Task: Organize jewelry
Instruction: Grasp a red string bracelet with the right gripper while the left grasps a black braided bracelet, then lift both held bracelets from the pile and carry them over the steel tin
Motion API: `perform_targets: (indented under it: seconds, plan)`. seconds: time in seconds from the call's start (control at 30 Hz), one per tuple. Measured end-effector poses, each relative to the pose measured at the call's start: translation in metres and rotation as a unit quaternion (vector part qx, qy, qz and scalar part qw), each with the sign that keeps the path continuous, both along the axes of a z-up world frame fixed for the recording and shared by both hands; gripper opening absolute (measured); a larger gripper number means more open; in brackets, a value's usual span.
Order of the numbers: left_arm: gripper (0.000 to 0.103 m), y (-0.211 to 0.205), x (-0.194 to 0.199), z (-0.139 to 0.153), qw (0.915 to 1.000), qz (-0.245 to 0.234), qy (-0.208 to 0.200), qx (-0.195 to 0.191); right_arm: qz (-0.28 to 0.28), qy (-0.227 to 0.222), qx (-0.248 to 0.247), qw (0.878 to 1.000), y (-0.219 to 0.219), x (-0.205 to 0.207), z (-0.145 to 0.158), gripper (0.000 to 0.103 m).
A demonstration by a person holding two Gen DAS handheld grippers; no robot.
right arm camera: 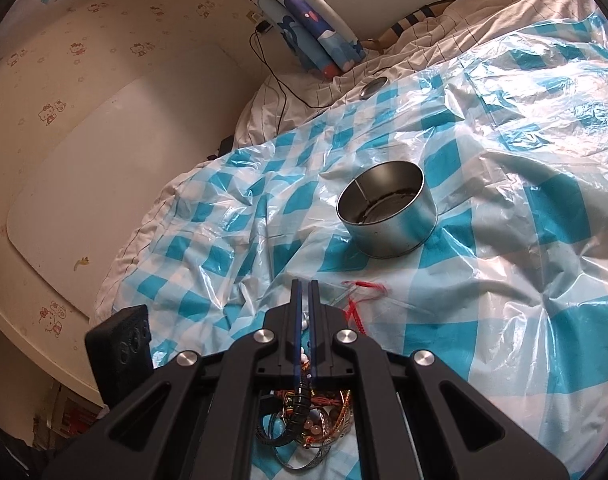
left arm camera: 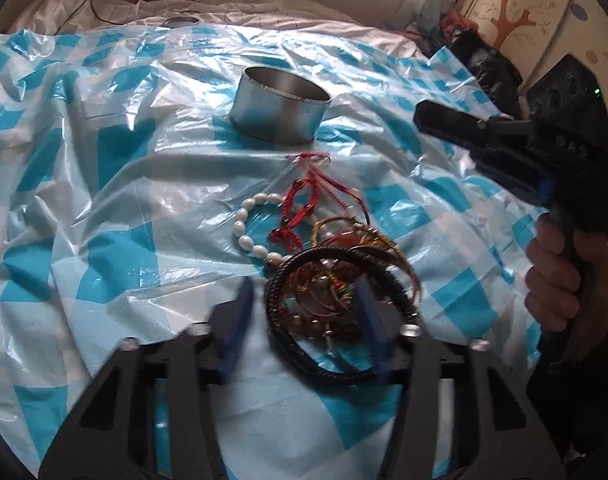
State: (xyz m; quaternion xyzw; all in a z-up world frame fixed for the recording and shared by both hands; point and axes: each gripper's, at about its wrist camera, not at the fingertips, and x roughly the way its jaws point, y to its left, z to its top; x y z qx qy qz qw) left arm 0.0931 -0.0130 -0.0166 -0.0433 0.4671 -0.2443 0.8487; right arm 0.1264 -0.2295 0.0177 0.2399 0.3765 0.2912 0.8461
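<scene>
I am straddling the black bangle (left arm camera: 304, 312) with my left gripper (left arm camera: 304, 312), jaws spread. My right gripper (right arm camera: 304, 292) is hovering, pressed together and empty.

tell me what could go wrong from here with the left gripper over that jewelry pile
1. The jewelry pile is tangled, so the left gripper may drag several pieces up with the black bangle.
2. The metal tin sits on crinkled plastic sheet over soft bedding; a nudge could tip it.

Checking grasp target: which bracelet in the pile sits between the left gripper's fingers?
The black braided bangle, the big dark ring nearest the camera; the white pearl bracelet and red cord lie beyond.
</scene>
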Motion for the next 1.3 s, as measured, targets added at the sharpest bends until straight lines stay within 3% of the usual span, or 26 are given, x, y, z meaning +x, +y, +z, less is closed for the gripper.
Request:
perform_targets:
  seconds: [0.03, 0.07, 0.3, 0.43, 0.47, 0.5, 0.53, 0.57, 0.77, 0.8, 0.83, 0.87, 0.9, 1.0, 1.1, 1.17, 1.27, 1.3]
  plan:
    - [0.013, 0.001, 0.001, 0.001, 1.0, 0.001, -0.002, -0.002, 0.0, 0.001, 0.0, 1.0, 0.0, 0.0, -0.001, 0.004]
    - [0.008, 0.002, 0.001, 0.001, 1.0, 0.006, -0.005, 0.003, 0.001, 0.002, -0.001, 1.0, 0.001, 0.0, -0.002, 0.004]
    - [0.006, 0.014, 0.0, 0.007, 0.9997, 0.014, -0.003, -0.021, -0.003, 0.016, -0.021, 1.0, 0.002, 0.004, -0.009, 0.004]
    - [0.006, 0.026, -0.002, 0.016, 0.9989, 0.025, -0.011, -0.039, 0.001, 0.037, -0.068, 0.997, 0.011, 0.01, -0.021, 0.004]
    - [0.006, 0.031, -0.001, 0.017, 0.9986, 0.031, -0.012, -0.041, 0.004, 0.04, -0.086, 0.995, 0.018, 0.012, -0.025, 0.013]
    - [0.006, 0.037, -0.001, 0.018, 0.9981, 0.043, -0.013, -0.043, 0.003, 0.04, -0.098, 0.994, 0.021, 0.014, -0.028, 0.042]
    - [0.006, 0.042, -0.001, 0.02, 0.9976, 0.051, -0.014, -0.044, -0.001, 0.035, -0.107, 0.994, 0.024, 0.014, -0.029, 0.054]
    - [0.006, 0.046, 0.0, 0.021, 0.9971, 0.059, -0.014, -0.046, -0.001, 0.022, -0.114, 0.993, 0.03, 0.015, -0.03, 0.058]
    - [0.006, 0.054, 0.002, 0.021, 0.9959, 0.07, -0.013, -0.057, 0.018, 0.007, -0.129, 0.991, 0.054, 0.034, -0.04, 0.058]
    - [0.006, 0.053, 0.002, 0.021, 0.9961, 0.068, -0.013, -0.054, 0.022, 0.005, -0.131, 0.991, 0.057, 0.037, -0.042, 0.054]
    - [0.006, 0.053, 0.002, 0.021, 0.9962, 0.067, -0.013, -0.055, 0.029, 0.004, -0.134, 0.991, 0.061, 0.038, -0.043, 0.045]
    - [0.006, 0.053, 0.002, 0.021, 0.9961, 0.067, -0.012, -0.056, 0.038, 0.006, -0.15, 0.988, 0.066, 0.041, -0.045, 0.015]
    - [0.006, 0.053, 0.003, 0.021, 0.9962, 0.066, -0.011, -0.055, 0.039, 0.005, -0.157, 0.987, 0.068, 0.042, -0.045, 0.002]
    - [0.006, 0.053, 0.003, 0.019, 0.9964, 0.065, -0.009, -0.054, 0.027, -0.002, -0.131, 0.991, 0.06, 0.041, -0.038, 0.0]
    - [0.006, 0.051, 0.004, 0.018, 0.9967, 0.062, -0.008, -0.051, 0.004, -0.022, -0.06, 0.998, 0.035, 0.036, -0.013, 0.0]
    - [0.006, 0.051, 0.003, 0.018, 0.9967, 0.064, -0.008, -0.049, -0.001, -0.033, -0.039, 0.999, 0.026, 0.034, -0.002, 0.0]
    - [0.006, 0.05, 0.007, 0.014, 0.9966, 0.067, -0.002, -0.048, 0.004, -0.013, -0.063, 0.998, 0.031, 0.043, -0.007, 0.001]
    - [0.006, 0.049, 0.008, 0.013, 0.9967, 0.066, -0.001, -0.047, 0.006, 0.0, -0.071, 0.997, 0.037, 0.046, -0.011, 0.02]
